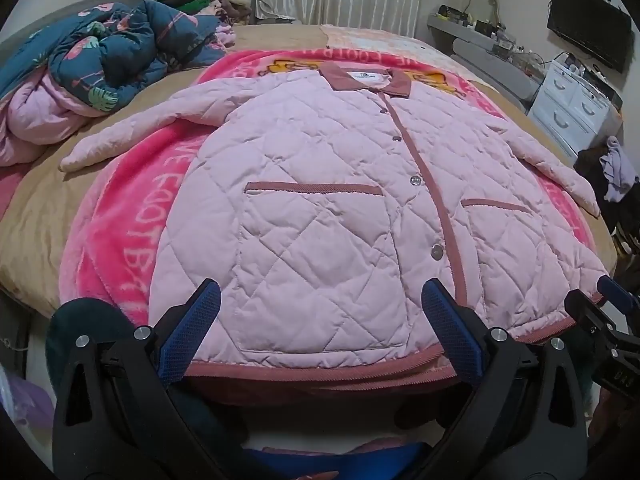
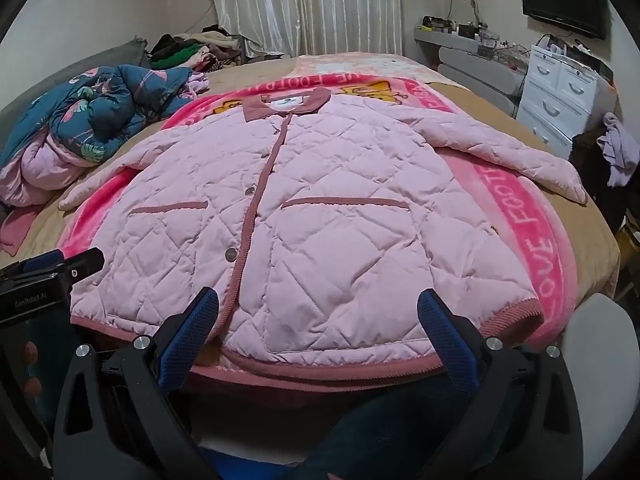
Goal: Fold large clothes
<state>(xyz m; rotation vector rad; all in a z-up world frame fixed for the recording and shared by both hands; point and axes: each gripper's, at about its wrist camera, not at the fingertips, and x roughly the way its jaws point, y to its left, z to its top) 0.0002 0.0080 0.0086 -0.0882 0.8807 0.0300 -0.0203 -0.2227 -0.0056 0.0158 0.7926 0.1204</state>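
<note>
A pink quilted jacket [image 1: 320,208] with a dusty-rose collar and trim lies flat and buttoned on a bright pink blanket [image 1: 120,248] on the bed, sleeves spread to both sides. It also shows in the right wrist view [image 2: 328,224]. My left gripper [image 1: 320,312] is open, its blue-padded fingers hovering over the jacket's hem on the left half. My right gripper [image 2: 318,312] is open over the hem on the right half. Each gripper shows at the edge of the other's view: the right one [image 1: 608,312], the left one [image 2: 48,276]. Neither holds cloth.
A crumpled blue flamingo-print quilt [image 1: 120,48] and a pile of clothes [image 1: 200,0] lie at the bed's far left. A white drawer unit [image 2: 560,96], a cluttered shelf and a wall TV [image 2: 564,0] stand at right. Curtains hang behind the bed.
</note>
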